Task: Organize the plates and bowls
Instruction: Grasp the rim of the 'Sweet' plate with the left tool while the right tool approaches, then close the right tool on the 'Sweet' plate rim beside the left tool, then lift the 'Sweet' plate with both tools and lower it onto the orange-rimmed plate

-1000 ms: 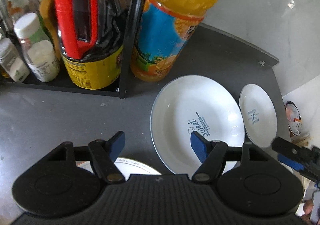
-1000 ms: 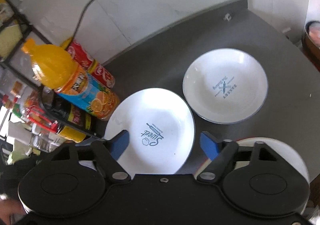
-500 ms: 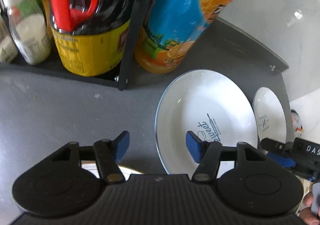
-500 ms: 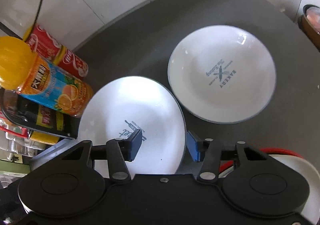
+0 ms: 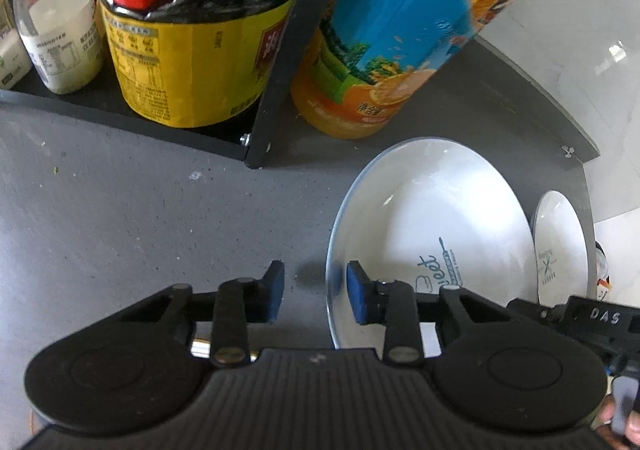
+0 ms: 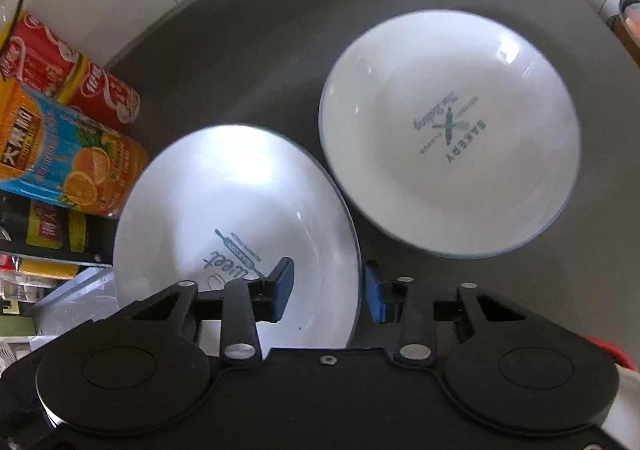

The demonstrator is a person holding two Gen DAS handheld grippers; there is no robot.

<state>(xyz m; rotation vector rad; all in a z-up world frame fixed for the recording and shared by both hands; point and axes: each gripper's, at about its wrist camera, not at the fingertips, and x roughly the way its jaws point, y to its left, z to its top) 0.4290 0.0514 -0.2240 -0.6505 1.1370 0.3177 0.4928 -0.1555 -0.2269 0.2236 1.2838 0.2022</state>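
Left wrist view: the left gripper [image 5: 315, 292] straddles the near rim of the Sweet plate [image 5: 432, 226] on the grey counter [image 5: 120, 218], jaws narrowed but contact unclear. The juice bottle [image 5: 384, 50] is cut off above.

Right wrist view: the right gripper [image 6: 329, 290] brackets that plate's [image 6: 236, 206] opposite rim, a slight gap visible. The Bakery plate [image 6: 448, 130] lies just beside, blurred.

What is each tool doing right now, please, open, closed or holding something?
Left tool: open, straddling the left rim of the white "Sweet" printed plate, not clamped.
Right tool: open, straddling that plate's right rim, not clamped.
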